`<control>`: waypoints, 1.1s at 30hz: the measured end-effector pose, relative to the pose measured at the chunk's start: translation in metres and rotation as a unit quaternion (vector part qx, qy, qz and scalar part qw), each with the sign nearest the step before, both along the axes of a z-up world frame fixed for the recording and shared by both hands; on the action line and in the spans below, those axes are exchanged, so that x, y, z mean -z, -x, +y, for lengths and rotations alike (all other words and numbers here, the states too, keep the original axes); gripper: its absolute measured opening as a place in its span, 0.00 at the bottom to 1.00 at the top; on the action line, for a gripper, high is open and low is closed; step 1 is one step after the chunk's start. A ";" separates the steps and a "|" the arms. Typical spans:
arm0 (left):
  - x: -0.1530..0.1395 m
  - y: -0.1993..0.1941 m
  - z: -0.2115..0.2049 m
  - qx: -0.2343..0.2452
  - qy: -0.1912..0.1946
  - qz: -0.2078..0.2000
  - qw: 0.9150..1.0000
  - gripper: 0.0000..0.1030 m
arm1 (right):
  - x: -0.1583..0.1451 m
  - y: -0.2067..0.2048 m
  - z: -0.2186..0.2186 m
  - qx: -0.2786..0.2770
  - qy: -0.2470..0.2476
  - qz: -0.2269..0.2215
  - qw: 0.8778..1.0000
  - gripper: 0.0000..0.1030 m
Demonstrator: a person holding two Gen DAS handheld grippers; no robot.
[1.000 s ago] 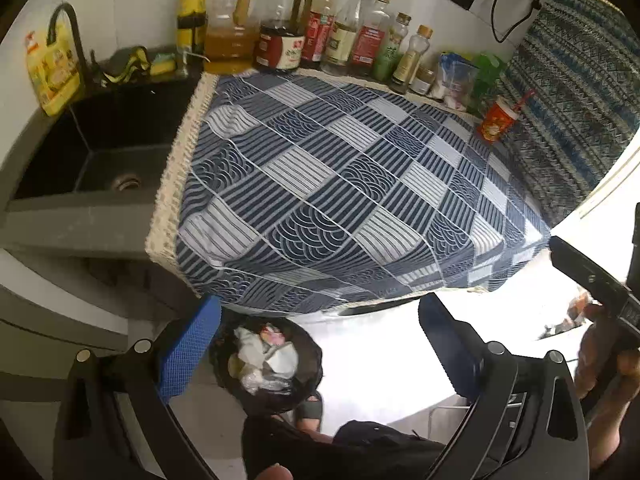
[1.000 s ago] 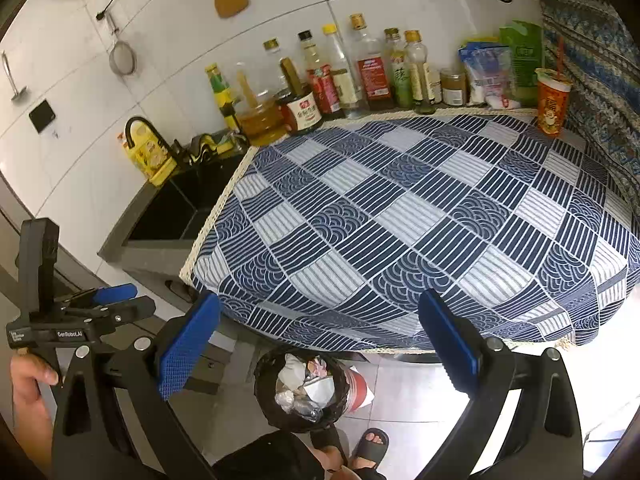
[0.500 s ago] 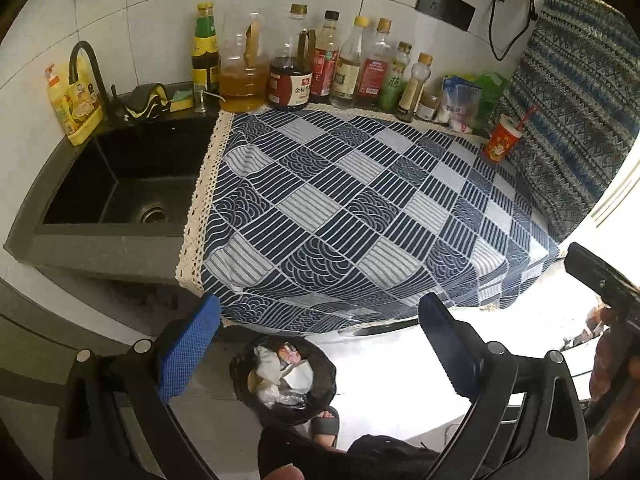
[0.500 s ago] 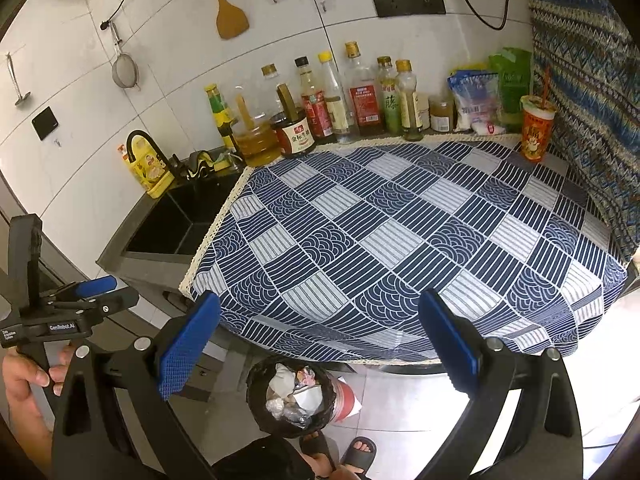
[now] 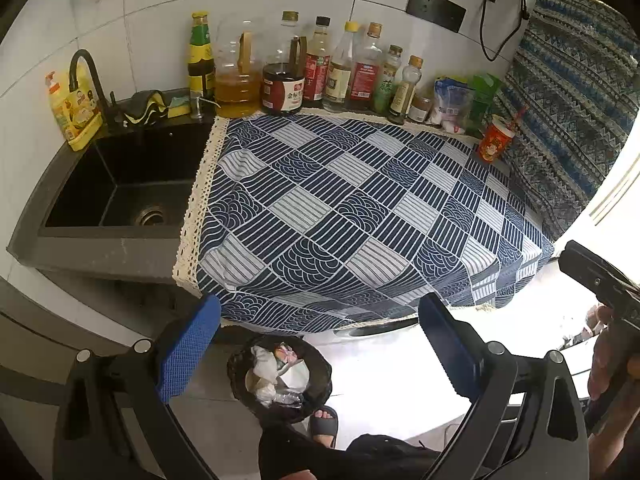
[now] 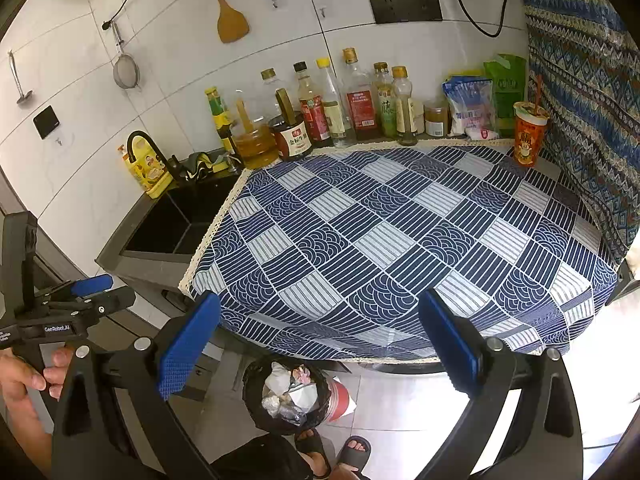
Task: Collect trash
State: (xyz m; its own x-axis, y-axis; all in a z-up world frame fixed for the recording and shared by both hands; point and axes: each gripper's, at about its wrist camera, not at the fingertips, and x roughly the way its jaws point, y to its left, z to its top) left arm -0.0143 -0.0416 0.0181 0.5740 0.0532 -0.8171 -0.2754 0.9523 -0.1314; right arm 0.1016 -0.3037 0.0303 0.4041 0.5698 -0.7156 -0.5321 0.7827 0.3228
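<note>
A black-lined trash bin (image 5: 280,378) holding crumpled paper and wrappers stands on the floor below the counter's front edge; it also shows in the right wrist view (image 6: 290,394). My left gripper (image 5: 320,344) is open and empty, held above the bin. My right gripper (image 6: 318,344) is open and empty, also above the bin. An orange paper cup with a straw (image 5: 496,142) stands at the counter's far right corner, and shows in the right wrist view (image 6: 529,136). The left gripper shows from the side in the right wrist view (image 6: 86,300).
A blue patterned cloth (image 5: 360,208) covers the counter. Several sauce and oil bottles (image 5: 312,72) line the back wall. A black sink (image 5: 116,188) lies left. Snack bags (image 6: 488,96) stand back right. A patterned fabric (image 6: 580,100) hangs right.
Both grippers have pulled back and risen, so the counter and bin look smaller and more of the wall shows. Both stay open and empty.
</note>
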 end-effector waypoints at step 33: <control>0.004 -0.004 -0.001 0.004 -0.013 0.009 1.000 0.93 | 0.012 -0.008 0.015 -0.017 0.014 0.015 1.000 0.95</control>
